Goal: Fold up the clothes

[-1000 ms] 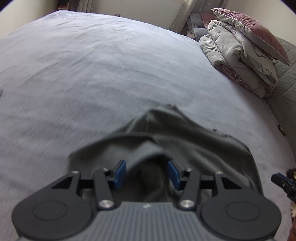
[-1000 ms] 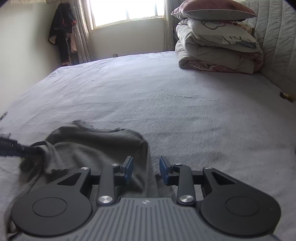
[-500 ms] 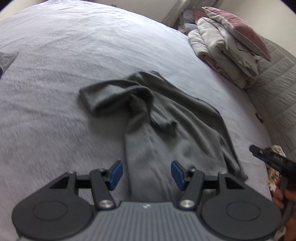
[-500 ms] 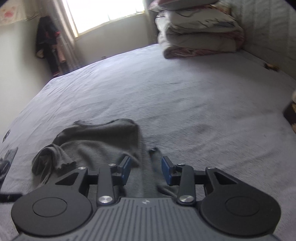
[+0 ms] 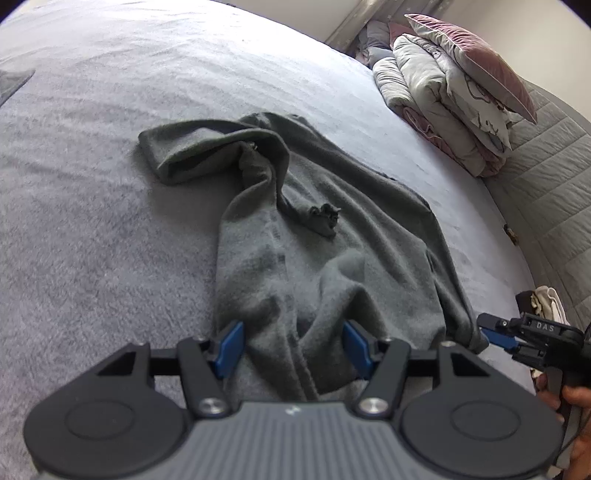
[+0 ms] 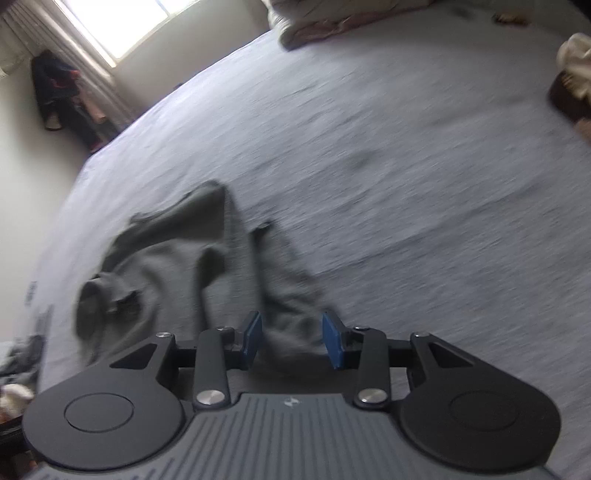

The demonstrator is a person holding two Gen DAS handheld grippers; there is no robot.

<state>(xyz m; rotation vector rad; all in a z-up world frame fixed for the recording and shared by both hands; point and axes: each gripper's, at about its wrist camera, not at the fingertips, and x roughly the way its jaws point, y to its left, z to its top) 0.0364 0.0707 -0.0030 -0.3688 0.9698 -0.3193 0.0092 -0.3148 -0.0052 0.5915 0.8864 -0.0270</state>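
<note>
A crumpled dark grey shirt (image 5: 314,229) lies on the grey bed (image 5: 110,184). One sleeve is folded over near its far left. My left gripper (image 5: 293,349) is open, its blue pads straddling the shirt's near hem above the cloth. My right gripper (image 6: 293,339) is open too, over the shirt's near right corner (image 6: 291,314). It also shows in the left wrist view (image 5: 496,334) at the shirt's right edge. The right wrist view is blurred.
Folded duvets and a pink pillow (image 5: 461,92) are stacked at the bed's far right. A quilted headboard (image 5: 546,192) runs along the right. Small clothes (image 5: 543,299) lie at the right edge. A window (image 6: 122,26) and hanging clothes (image 6: 66,96) are on the far wall.
Both grippers have pulled back toward the shirt's near hem, so more of the shirt shows. The left jaws have opened wider. The right gripper has tilted and swung over the shirt's corner.
</note>
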